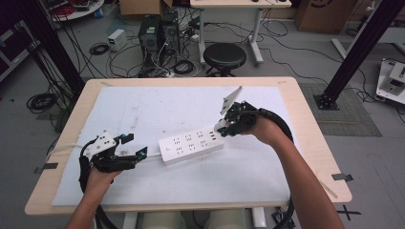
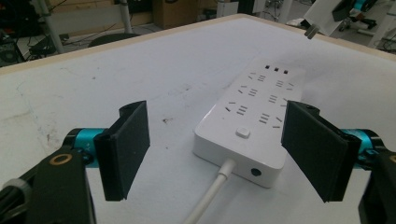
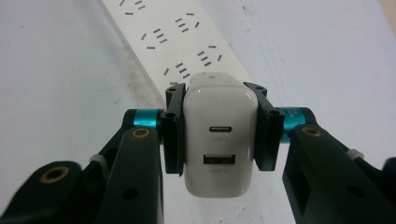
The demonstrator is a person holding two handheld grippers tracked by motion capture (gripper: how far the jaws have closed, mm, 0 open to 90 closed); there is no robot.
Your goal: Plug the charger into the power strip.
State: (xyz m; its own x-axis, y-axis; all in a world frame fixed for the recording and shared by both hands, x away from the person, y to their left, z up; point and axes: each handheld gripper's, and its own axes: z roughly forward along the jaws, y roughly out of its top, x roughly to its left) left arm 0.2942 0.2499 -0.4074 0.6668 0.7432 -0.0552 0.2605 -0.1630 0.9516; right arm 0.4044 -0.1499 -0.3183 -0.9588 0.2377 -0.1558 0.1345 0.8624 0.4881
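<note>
Right gripper view: right gripper (image 3: 218,135) clamps a white USB charger block (image 3: 218,135) over the white plastic power strip (image 3: 182,42), lining up prongs; left gripper (image 2: 217,154) gapes wide, ready to steady it.

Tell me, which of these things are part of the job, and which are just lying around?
In use:
- white USB charger, clamped in the right hand-held gripper
- white power strip on the table
- left hand-held gripper, open at the strip's cord end

Lying about:
- black stool
- computer towers
- cardboard boxes
- floor cables
</note>
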